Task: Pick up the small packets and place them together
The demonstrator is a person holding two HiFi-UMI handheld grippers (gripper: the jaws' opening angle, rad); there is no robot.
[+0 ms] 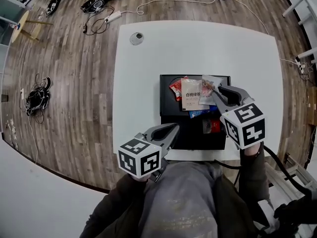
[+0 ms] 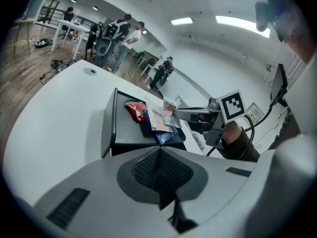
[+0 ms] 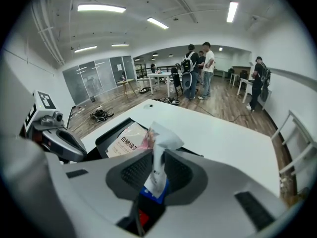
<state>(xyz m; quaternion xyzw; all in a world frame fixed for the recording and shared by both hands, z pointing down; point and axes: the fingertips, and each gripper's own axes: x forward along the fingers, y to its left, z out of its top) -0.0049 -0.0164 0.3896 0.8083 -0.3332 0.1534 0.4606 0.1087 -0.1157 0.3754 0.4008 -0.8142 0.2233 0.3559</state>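
- The small packets are gathered on a black tray point(image 1: 168, 110) set in the middle of the white tabletop point(image 1: 143, 58). Its rim appears raised, which would stop the heap sliding off.
- A beige packet point(image 1: 190, 95) is laid in the heap's middle. A red packet point(image 1: 176, 89) touches its left edge, and a blue packet point(image 1: 200, 113) is tucked under its near edge. That overlap is what marks them as placed together.
- A second red packet point(image 1: 213, 126) is seen lying apart from the heap, nearer the person, and is judged to be left to collect.
- The right tool point(image 3: 157, 157) is pointed down over the heap's right side. Its jaws are set narrowly apart, and a white-and-pink packet point(image 3: 159, 135) stands upright between them.
- The pads do not appear to be pressed on that packet, so a release onto the heap is judged to be the step in hand.
- The packet is taken at its thin edge, probably because a flat sachet can be pinched only there.
- The left tool point(image 1: 170, 129) is held at the tray's near left edge, with its jaws brought together and nothing between them. It is parked aside, presumably so that the right tool's work is not crowded.
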